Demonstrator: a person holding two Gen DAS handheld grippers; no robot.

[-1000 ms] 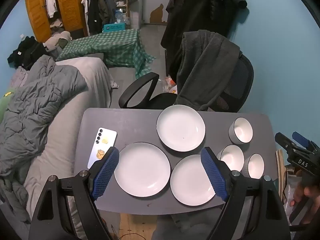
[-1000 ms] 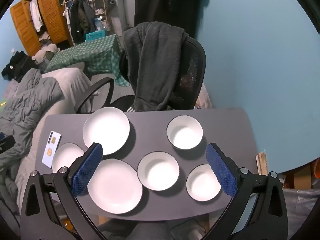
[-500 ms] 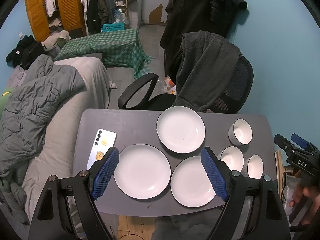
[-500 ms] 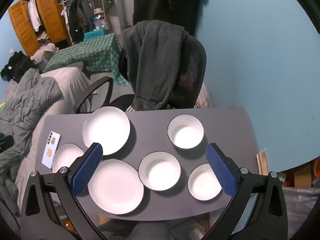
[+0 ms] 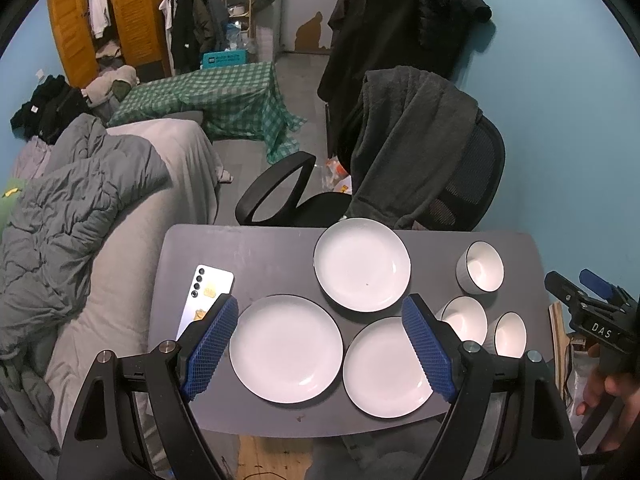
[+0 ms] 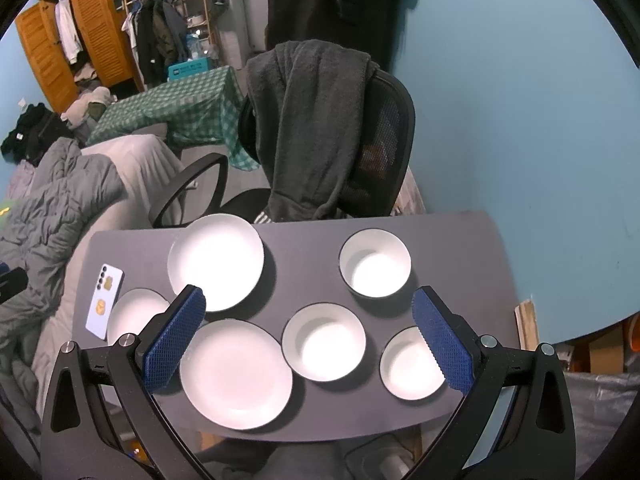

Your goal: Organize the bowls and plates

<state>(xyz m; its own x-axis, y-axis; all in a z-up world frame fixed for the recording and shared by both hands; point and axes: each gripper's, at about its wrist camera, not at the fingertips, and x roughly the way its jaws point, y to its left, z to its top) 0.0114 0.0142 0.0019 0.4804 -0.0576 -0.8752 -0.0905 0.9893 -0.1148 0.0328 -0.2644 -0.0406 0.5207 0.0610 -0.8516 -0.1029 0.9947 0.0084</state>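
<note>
Left gripper (image 5: 318, 346) above near table edge, jaws wide apart, holding nothing. Between its pads: near-left plate (image 5: 286, 349); near-right plate (image 5: 386, 366) partly behind right pad. Right gripper (image 6: 308, 338) likewise spread wide, empty; framed between its pads sit a plate (image 6: 236, 374) and middle bowl (image 6: 324, 342), third bowl (image 6: 410, 364) under right pad. Farther: far plate (image 6: 216, 262), far bowl (image 6: 375, 263), all separate on grey table (image 6: 304, 248). Phone (image 5: 206, 300) at left. Beyond: draped office chair (image 5: 416, 160).
</note>
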